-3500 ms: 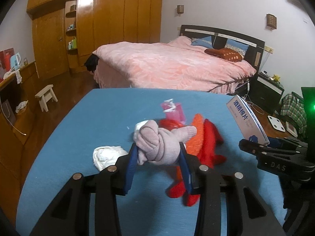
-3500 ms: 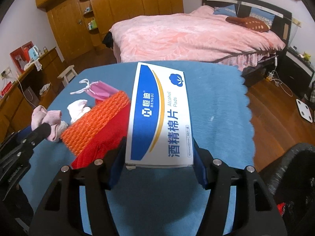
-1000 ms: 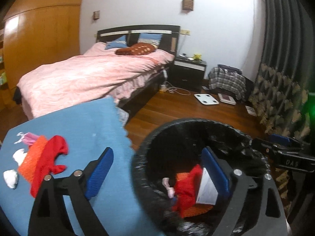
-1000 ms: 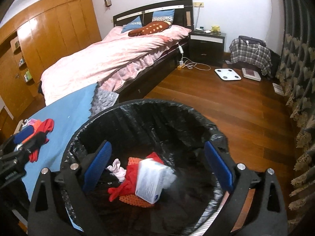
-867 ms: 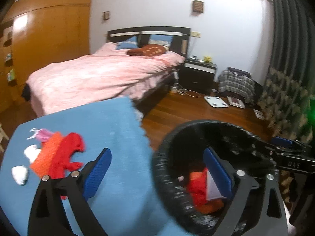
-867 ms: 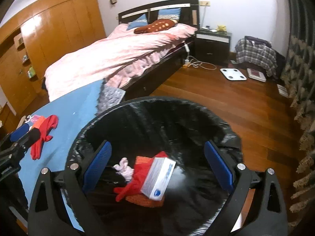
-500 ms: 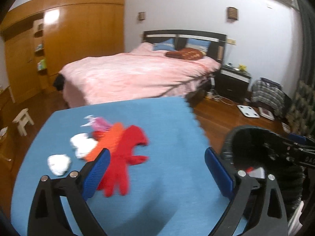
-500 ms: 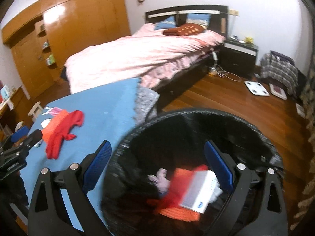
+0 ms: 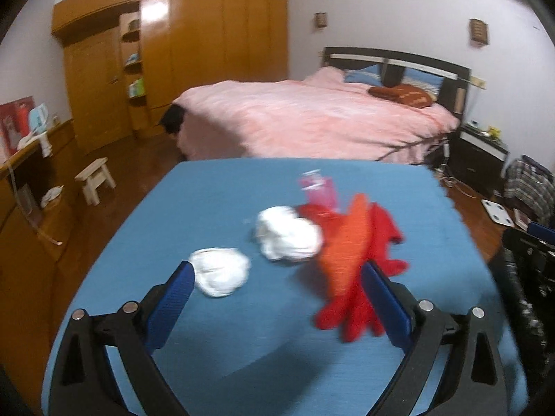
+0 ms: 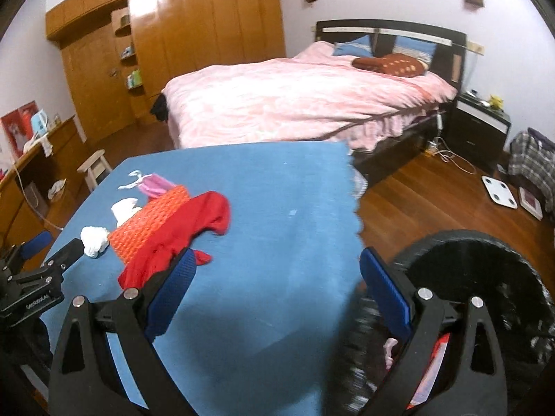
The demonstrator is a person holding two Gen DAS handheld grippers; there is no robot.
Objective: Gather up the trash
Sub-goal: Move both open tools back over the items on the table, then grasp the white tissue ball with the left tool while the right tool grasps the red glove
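On the blue table (image 9: 242, 339) lie two white crumpled wads (image 9: 219, 270) (image 9: 288, 232), an orange mesh piece (image 9: 343, 246) over a red cloth (image 9: 381, 239), and a pink mask (image 9: 317, 190). My left gripper (image 9: 275, 306) is open and empty just in front of them. My right gripper (image 10: 274, 294) is open and empty over the table's right edge, with the black-lined trash bin (image 10: 485, 277) at its right. The red cloth (image 10: 187, 228), the orange mesh (image 10: 152, 222) and the wads (image 10: 93, 239) lie at the left in the right wrist view.
A pink bed (image 9: 312, 121) stands behind the table, wooden wardrobes (image 9: 190, 52) at the back left. A small stool (image 9: 95, 176) and a low cabinet (image 9: 27, 187) are at the left. A nightstand (image 10: 478, 124) and a scale (image 10: 499, 192) on the wood floor are at the right.
Both grippers dropped their items into the bin, opened, and swung left from over the bin back to the table. The left one now faces the remaining pile closely.
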